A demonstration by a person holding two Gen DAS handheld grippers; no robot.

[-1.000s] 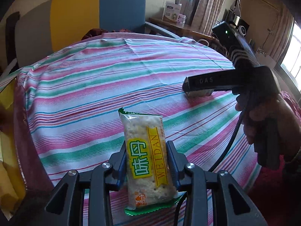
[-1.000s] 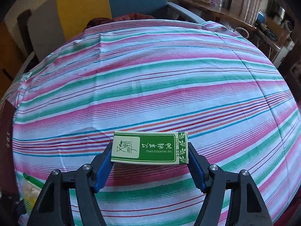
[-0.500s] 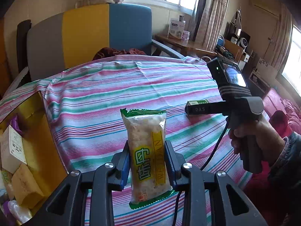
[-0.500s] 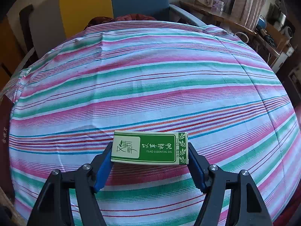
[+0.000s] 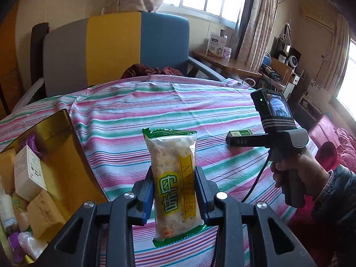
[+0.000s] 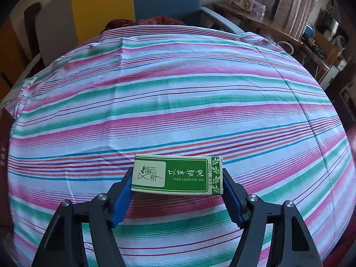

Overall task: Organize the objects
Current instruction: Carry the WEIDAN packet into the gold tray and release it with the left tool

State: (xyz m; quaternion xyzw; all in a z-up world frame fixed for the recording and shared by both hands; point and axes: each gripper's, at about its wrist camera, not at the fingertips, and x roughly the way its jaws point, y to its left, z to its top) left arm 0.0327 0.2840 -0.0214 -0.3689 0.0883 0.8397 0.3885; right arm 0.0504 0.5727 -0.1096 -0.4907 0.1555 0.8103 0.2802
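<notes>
Fingers [image 5: 145, 191] pinching snack pack [image 5: 173, 182], gold box [image 5: 55, 155] beside

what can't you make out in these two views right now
- Gold box: left wrist view, contents cut off by the left edge.
- Snack packet: small print at its bottom too small to read.
- Green oil box: right wrist view, underside hidden; resting on the striped cloth or lifted, unclear.
</notes>
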